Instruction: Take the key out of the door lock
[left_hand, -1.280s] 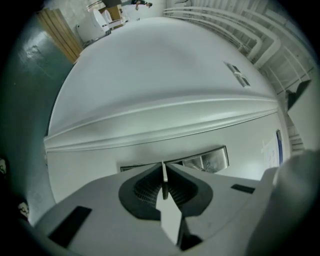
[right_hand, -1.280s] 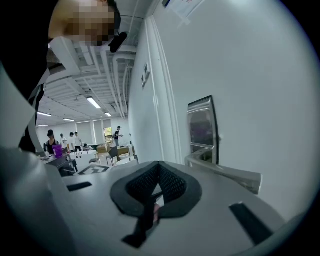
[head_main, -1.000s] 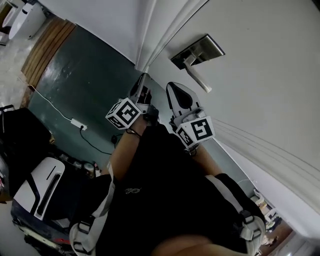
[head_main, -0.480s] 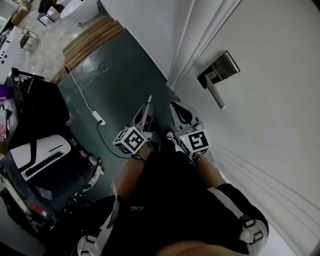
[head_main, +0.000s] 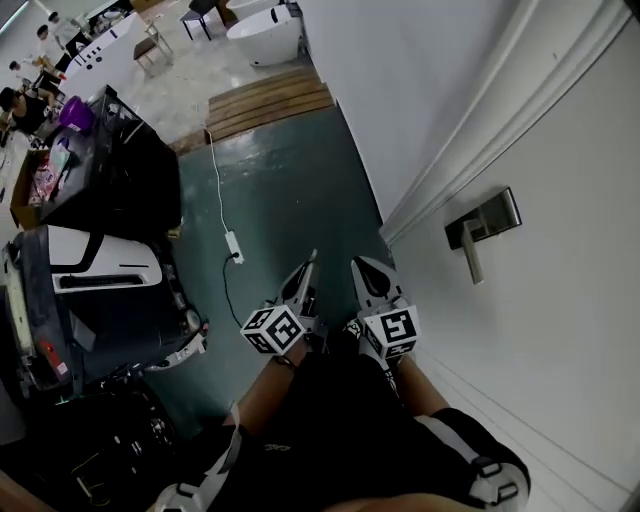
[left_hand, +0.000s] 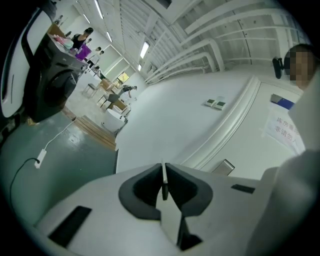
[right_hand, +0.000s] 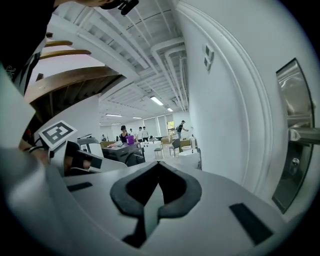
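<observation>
The white door (head_main: 560, 330) fills the right of the head view, with its metal lock plate (head_main: 483, 222) and lever handle (head_main: 470, 262). Both grippers hang side by side left of and below the plate, away from the door. My left gripper (head_main: 308, 268) is shut on a thin flat metal blade that looks like the key (left_hand: 163, 176), whose tip sticks out past the jaws (head_main: 313, 256). My right gripper (head_main: 362, 268) is shut with nothing in it. In the right gripper view the lock plate (right_hand: 295, 125) stands at the far right, its keyhole (right_hand: 295, 162) bare under the lever (right_hand: 306, 134).
A white cable with a power strip (head_main: 233, 245) lies on the green floor (head_main: 280, 190). Black and white machines (head_main: 90, 290) crowd the left side. Farther back are a wooden platform (head_main: 268, 100), a white tub (head_main: 262, 20) and several people at tables.
Both grippers have drawn back from the door handle, which now sits farther to their right. The head view has swung, showing more of the floor and room. Neither gripper's jaws changed.
</observation>
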